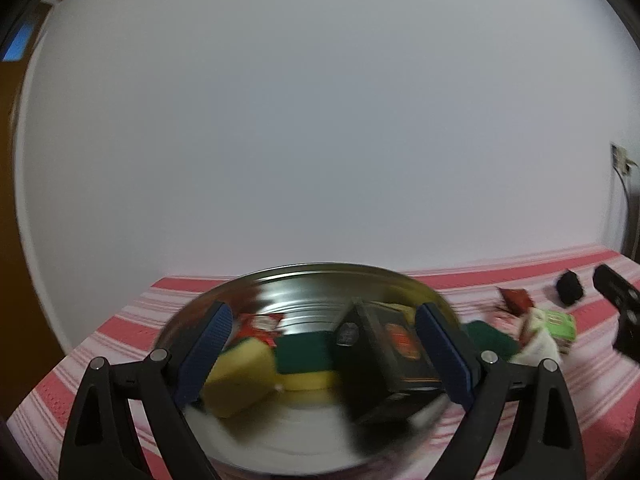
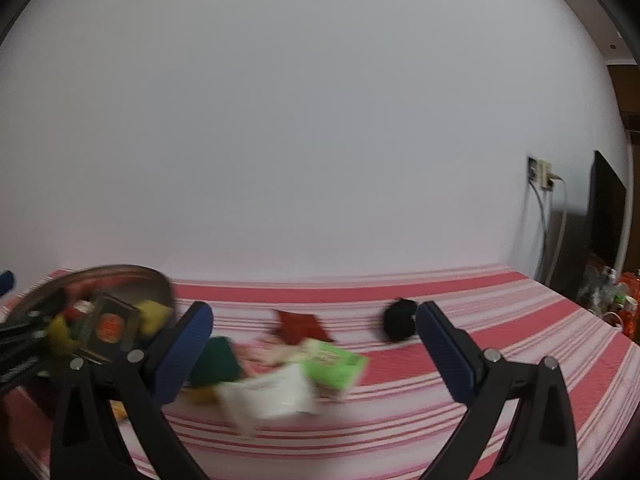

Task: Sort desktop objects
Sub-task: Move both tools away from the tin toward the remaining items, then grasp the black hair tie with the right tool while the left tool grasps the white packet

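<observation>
A round steel tray [image 1: 304,284] on the red-striped cloth holds yellow-and-green sponges [image 1: 244,372], a red packet [image 1: 260,326] and a black box [image 1: 396,356] with a red emblem. My left gripper [image 1: 322,354] is open over the tray, with the box between its fingers but not clamped. My right gripper [image 2: 316,354] is open and empty above loose items: a white packet [image 2: 276,396], a green box [image 2: 334,362], a green sponge [image 2: 216,360], a red packet [image 2: 300,326] and a black round object [image 2: 400,320]. The tray shows at the left of the right wrist view [image 2: 120,276].
The striped tablecloth [image 2: 500,344] runs back to a white wall. A wall socket with cables [image 2: 540,172] and a dark screen [image 2: 606,216] are at the right. Bottles [image 2: 612,292] stand past the table's right edge. The right gripper [image 1: 620,308] shows in the left wrist view.
</observation>
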